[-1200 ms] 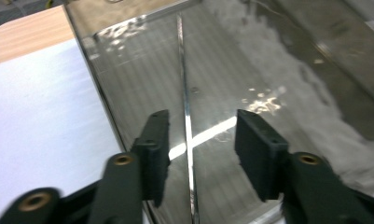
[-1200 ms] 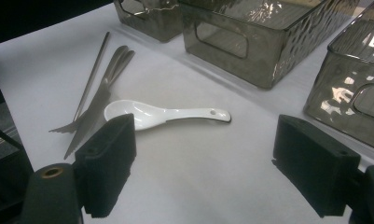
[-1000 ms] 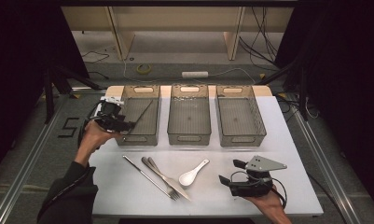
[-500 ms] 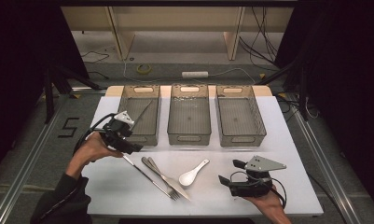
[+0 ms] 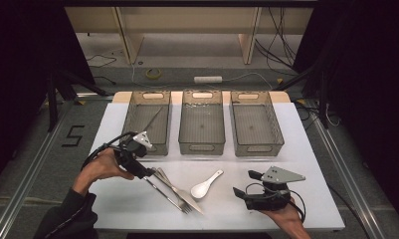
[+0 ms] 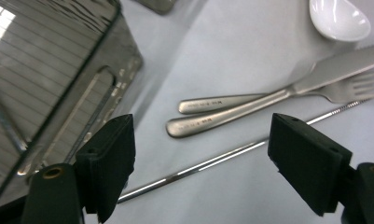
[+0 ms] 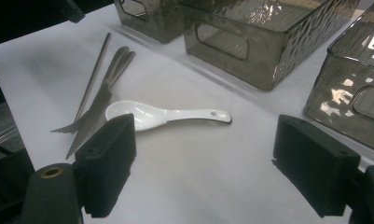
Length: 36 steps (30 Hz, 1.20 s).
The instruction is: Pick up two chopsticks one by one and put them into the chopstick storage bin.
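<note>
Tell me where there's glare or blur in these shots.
High view: soft and low in detail, room dark around the lit white table. Left gripper view: sharp on the knife and fork, bright glare at top left on the bin. Right gripper view: reflections sparkle on the bins' walls; white spoon crisp.

Looks like a lab recording setup, not a home: white desk (image 5: 306, 149) boxed in by black curtains (image 5: 371, 74), metal floor rails (image 5: 28, 164), loose cables (image 5: 281, 35), a power strip (image 5: 208, 79) and a taped "5" (image 5: 73, 136) on the floor.
</note>
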Each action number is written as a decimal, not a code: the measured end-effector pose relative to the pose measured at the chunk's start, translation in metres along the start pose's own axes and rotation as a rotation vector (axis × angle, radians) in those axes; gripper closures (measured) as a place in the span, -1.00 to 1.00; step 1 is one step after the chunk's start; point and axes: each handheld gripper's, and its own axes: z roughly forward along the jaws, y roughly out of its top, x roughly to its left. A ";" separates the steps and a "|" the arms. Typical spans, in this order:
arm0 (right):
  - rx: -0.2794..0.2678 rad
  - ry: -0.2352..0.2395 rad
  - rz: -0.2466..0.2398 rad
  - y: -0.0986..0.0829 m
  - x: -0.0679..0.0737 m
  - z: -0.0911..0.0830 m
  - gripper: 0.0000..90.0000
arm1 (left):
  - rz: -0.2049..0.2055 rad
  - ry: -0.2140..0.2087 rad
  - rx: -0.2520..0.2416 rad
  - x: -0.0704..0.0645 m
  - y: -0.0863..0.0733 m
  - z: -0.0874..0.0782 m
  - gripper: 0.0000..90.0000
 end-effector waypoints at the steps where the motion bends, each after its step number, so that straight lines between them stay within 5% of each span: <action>1: 0.000 0.000 0.000 0.000 0.000 0.000 -0.51 | 0.006 -0.001 0.010 -0.001 0.000 0.002 -0.50; 19: 0.004 0.002 0.001 0.000 0.001 0.000 -0.51 | 0.115 -0.038 0.145 -0.016 -0.008 0.029 -0.47; 36: 0.012 0.009 -0.003 0.000 0.001 0.001 -0.51 | 0.199 -0.077 0.222 -0.017 -0.010 0.053 -0.20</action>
